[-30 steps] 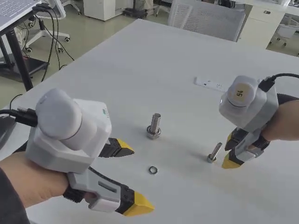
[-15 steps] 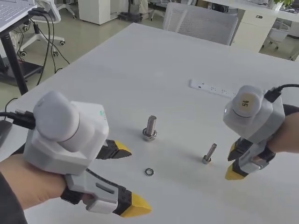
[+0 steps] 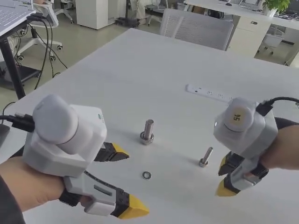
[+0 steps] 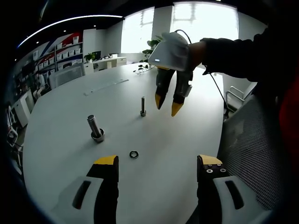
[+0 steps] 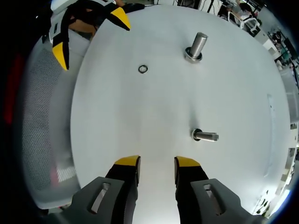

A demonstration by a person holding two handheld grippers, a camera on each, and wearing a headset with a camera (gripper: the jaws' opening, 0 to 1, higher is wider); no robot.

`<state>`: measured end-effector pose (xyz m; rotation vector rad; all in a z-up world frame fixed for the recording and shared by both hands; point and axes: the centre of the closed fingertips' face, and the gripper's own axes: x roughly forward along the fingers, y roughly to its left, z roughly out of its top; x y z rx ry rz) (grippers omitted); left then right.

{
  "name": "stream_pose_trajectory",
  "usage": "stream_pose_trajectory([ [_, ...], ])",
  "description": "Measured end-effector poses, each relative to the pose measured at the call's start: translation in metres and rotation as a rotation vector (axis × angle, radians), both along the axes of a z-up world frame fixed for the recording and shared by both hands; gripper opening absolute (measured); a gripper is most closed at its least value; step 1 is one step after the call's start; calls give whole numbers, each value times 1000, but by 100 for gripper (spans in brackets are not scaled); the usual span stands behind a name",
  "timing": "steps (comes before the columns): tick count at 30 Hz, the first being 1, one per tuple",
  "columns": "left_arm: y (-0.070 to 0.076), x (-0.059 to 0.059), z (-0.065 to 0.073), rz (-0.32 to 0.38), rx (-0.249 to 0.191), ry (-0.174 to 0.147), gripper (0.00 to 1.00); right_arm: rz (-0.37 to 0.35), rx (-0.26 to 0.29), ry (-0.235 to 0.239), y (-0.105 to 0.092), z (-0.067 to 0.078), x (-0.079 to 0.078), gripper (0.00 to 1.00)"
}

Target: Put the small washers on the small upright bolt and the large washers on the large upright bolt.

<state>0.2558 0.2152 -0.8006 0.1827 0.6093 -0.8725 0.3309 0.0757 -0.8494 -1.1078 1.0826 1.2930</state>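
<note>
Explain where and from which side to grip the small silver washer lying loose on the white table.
Grip the small silver metal washer across its outer rim, coming straight down from above. It lies flat on the white table, a thin ring with clear space around it, so jaws can likely straddle it.

We are in an open-plan office, working at a wide white bench. Just past the right claw, a white power strip lies on the bench. Farther beyond it, a grey mesh-backed office chair stands at the far edge. Behind the chair are a pale cabinet and a potted plant. Well off to the left of the left claw, a laptop sits on a black stand, with cables hanging toward the pale floor. In the left gripper view, far beyond the claw, we see tall bright windows, wall shelving and a long ceiling light.
</note>
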Motion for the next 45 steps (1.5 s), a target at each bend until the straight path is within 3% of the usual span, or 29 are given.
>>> stream_pose_trajectory([
  [11,0,3,1,3,2,-4,67,85,8,4,28,3,-13,31],
  [23,0,3,-1,7,3,-7,67,166,34,-9,72,7,-19,31],
  [45,1,-1,-4,10,5,-8,67,275,54,3,133,-13,-27,29],
])
